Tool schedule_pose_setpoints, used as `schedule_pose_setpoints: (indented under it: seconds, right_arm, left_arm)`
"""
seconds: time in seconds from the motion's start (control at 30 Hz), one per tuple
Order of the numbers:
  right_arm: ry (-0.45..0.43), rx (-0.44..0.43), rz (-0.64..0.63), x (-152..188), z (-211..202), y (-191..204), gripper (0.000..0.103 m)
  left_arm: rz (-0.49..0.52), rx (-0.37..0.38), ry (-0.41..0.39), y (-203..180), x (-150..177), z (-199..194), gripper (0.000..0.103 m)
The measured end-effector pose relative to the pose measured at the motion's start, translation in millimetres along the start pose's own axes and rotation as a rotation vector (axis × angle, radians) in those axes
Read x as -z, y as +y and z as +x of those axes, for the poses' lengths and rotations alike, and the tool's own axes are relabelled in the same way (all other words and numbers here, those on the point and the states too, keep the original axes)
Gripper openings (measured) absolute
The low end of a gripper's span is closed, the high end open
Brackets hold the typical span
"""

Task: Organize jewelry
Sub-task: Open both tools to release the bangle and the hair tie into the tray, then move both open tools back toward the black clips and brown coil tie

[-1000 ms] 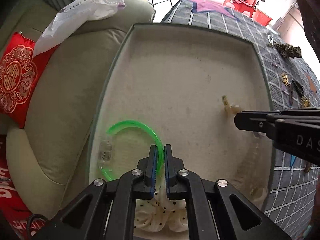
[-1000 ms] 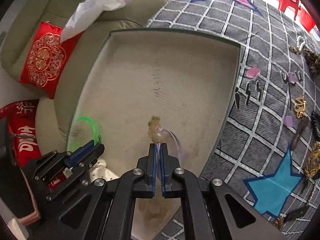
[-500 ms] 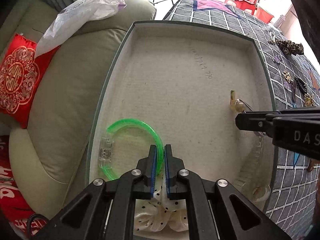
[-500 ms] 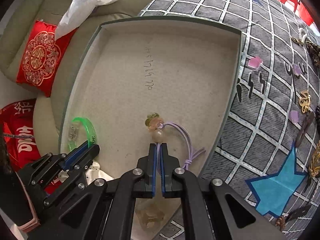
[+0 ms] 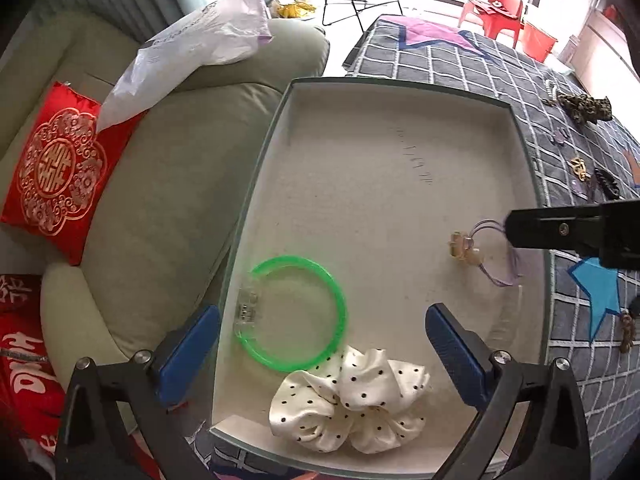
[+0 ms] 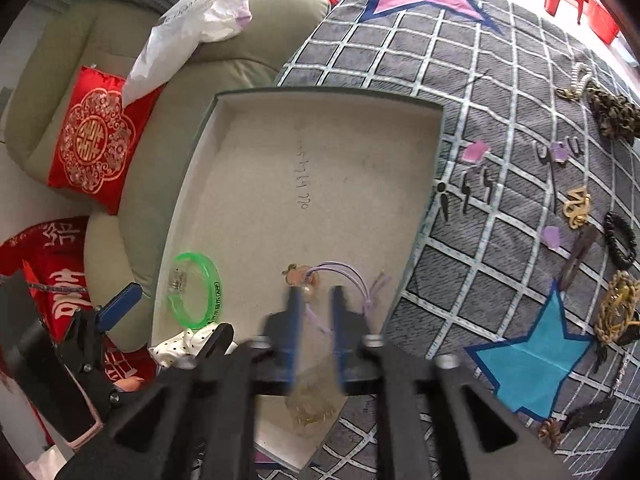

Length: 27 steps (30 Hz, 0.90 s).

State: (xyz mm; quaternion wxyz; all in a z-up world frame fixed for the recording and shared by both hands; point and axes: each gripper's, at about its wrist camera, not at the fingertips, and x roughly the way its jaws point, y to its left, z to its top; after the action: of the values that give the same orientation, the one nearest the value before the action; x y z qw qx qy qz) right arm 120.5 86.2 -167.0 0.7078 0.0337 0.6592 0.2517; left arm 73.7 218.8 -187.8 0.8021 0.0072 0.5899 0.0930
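A shallow beige tray (image 5: pixel 384 152) (image 6: pixel 320 152) lies on a grey checked cloth. In it lie a green bangle (image 5: pixel 296 314) (image 6: pixel 196 290), a white polka-dot scrunchie (image 5: pixel 352 400) and a purple-cord charm with a peach bead (image 5: pixel 464 246) (image 6: pixel 304 276). My left gripper (image 5: pixel 320 344) is open wide over the bangle and scrunchie, holding nothing. My right gripper (image 6: pixel 314 300) is open, blurred, its fingers just behind the charm, which lies free on the tray.
Several loose pieces lie on the cloth (image 6: pixel 520 80) to the right: gold hair clip (image 6: pixel 576 208), black band (image 6: pixel 620 236), leopard scrunchie (image 6: pixel 612 114), gold chain (image 6: pixel 618 308). A beige sofa (image 5: pixel 160 184) with a red cushion (image 5: pixel 56 184) borders the tray's left.
Both grippers have opened. The left one let go of the green bangle, the right one let go of the purple-cord charm; both pieces now lie in the tray. Both grippers have pulled back.
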Motion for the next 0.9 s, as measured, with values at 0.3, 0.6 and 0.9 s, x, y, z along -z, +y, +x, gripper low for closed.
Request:
schedule_pose_setpoints:
  seconds: [0.3, 0.6, 0.9]
  right_arm:
    - [-0.044, 0.004, 0.037, 13, -30, -19, 0.074]
    - [-0.069, 0.005, 0.083, 43, -62, -43, 0.087]
    - [-0.123, -0.005, 0.159, 74, -99, -80, 0.095]
  left_arm:
    - [-0.016, 0.003, -0.002, -4, 0, -18, 0.103]
    - [-0.030, 0.056, 0.023, -16, 7, -44, 0.103]
    - [-0.006, 0.059, 0.036, -43, 15, -69, 0.103]
